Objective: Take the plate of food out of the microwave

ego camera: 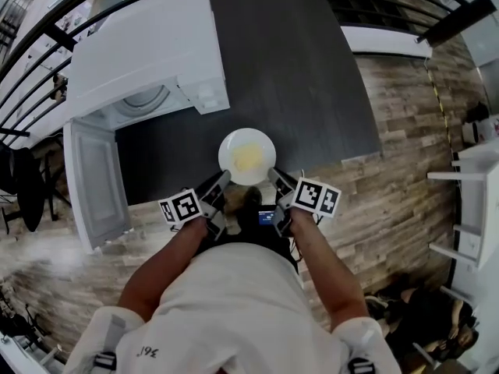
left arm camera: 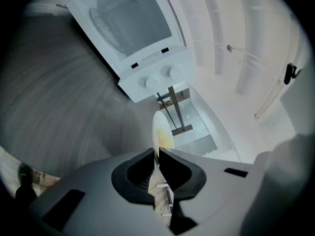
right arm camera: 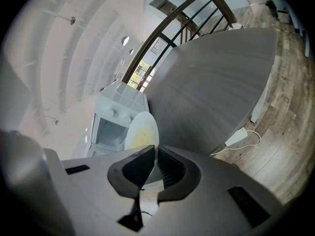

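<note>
Plate (ego camera: 232,143) w/ food clear of microwave (ego camera: 148,72); left gripper (ego camera: 221,182) & right gripper (ego camera: 274,178) both pinch its near rim. Stiff, breakable, prob slick, so keep level

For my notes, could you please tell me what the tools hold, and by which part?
The plate of food, by its near rim: left tool on the left, right tool on the right.

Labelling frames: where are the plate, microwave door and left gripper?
plate (ego camera: 246,157), head view, its centre.
microwave door (ego camera: 95,181), head view, middle of the open panel.
left gripper (left arm camera: 157,153), left gripper view, between its fingertips.
</note>
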Demonstrator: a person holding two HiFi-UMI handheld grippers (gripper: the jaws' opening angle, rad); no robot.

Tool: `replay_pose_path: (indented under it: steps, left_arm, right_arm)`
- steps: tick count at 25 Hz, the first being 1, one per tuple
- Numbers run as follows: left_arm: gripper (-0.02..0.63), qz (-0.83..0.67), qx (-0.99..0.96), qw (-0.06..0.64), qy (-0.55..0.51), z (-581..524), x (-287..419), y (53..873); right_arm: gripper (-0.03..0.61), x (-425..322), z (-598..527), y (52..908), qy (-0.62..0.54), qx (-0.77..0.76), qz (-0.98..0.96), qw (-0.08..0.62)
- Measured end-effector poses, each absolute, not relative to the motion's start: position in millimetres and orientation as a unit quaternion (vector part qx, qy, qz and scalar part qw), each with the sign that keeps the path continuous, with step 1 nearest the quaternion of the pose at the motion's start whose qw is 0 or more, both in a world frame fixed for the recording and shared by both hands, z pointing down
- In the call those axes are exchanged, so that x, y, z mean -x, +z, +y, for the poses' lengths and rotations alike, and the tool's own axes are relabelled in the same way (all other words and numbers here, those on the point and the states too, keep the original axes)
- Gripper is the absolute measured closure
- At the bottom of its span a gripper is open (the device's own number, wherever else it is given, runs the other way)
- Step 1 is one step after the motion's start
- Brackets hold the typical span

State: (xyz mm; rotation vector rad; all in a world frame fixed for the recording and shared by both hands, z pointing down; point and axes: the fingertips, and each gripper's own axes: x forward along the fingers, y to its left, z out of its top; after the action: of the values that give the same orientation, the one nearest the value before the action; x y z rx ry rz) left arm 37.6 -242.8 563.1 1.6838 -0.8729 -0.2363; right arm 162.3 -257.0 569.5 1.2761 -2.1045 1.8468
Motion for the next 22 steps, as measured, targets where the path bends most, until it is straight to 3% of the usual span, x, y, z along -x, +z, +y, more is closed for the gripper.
replay_pose_path:
  steps: [22]
  left_arm:
    - [0.581, -0.343, -0.74, 0.579, -0.022, -318.1, -122.9, 606.3]
  right_arm:
    - [0.557, -247.9, -314.6, 616.0, 0.602, -0.469, -0.645, 0.033]
